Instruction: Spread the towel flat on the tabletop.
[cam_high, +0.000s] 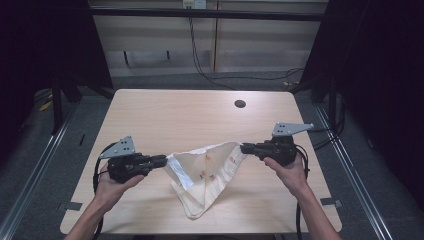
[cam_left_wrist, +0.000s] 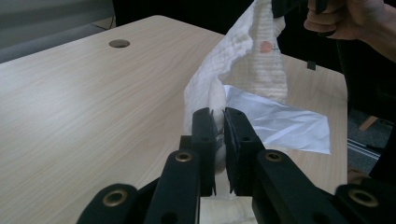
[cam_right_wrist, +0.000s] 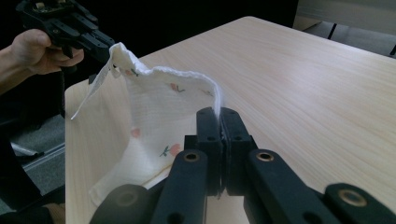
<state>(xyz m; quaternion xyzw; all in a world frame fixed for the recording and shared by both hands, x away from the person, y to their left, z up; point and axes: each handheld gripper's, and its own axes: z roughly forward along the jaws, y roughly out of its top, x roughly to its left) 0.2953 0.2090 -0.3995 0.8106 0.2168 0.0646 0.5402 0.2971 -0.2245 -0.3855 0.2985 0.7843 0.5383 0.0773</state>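
Above the table (cam_high: 150, 115), cloth (cam_high: 207, 170) stretched left-right, lower corner hanging toward person.

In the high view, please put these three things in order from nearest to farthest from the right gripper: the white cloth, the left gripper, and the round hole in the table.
1. White cloth: its corner is clamped in the right gripper.
2. Round hole: on the table's far side, beyond the right gripper.
3. Left gripper: across the cloth, holding its other corner.
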